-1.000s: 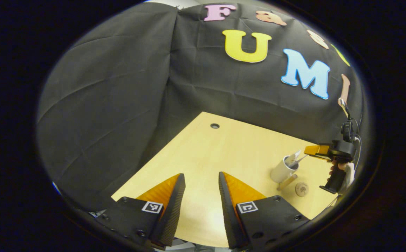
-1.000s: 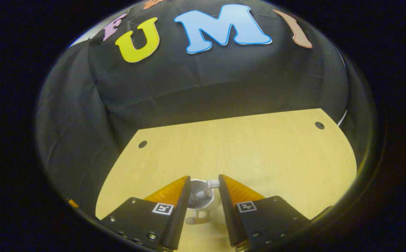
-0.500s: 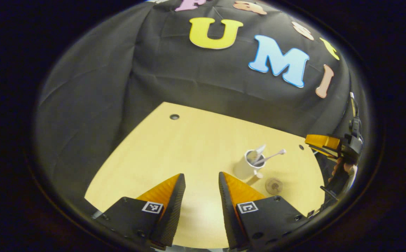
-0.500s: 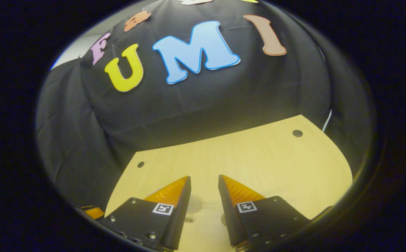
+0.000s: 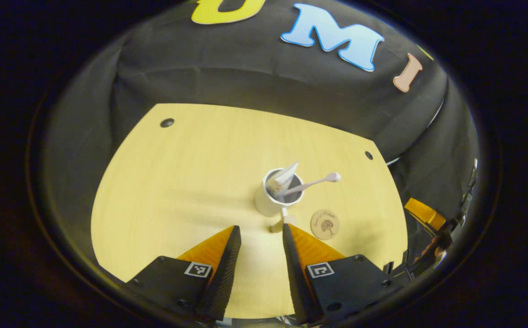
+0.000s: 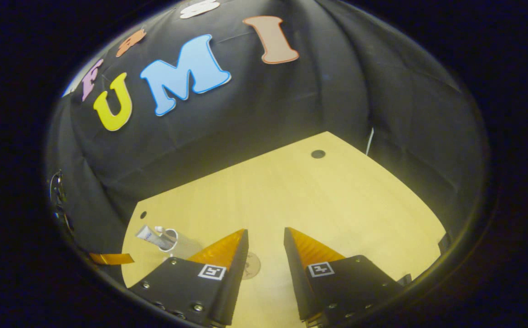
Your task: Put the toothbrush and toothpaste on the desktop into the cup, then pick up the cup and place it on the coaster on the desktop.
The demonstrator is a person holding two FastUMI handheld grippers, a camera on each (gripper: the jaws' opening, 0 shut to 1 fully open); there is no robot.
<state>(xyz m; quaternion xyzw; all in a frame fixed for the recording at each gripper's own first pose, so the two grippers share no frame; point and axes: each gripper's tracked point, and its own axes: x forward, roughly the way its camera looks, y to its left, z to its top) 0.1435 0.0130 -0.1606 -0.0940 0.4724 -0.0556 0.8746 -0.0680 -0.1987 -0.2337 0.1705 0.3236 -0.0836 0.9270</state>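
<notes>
The white cup point(image 5: 275, 200) stands upright on the counter point(image 5: 172, 182), already holding the toothpaste tube point(image 5: 285, 175) and the toothbrush point(image 5: 311, 183), whose long axis leans out over the rim toward the coaster's side. The round coaster point(image 5: 325, 224) lies flat just beside the cup, apart from it, nearer the counter's front edge.

In the left gripper view, the left gripper point(image 5: 261, 237) hangs above the counter with its fingers parted and holding nothing; the cup sits straight ahead of the gap, a little toward the right finger. The right gripper point(image 6: 265, 239), fingers likewise parted and empty, has the coaster point(image 6: 249, 265) between its fingers and the cup point(image 6: 179, 243) off beyond its left finger.

The left gripper looks better lined up for the cup. The counter around the cup is bare, so the approach is open; the overhanging brush head is the one thing to steer clear of.
</notes>
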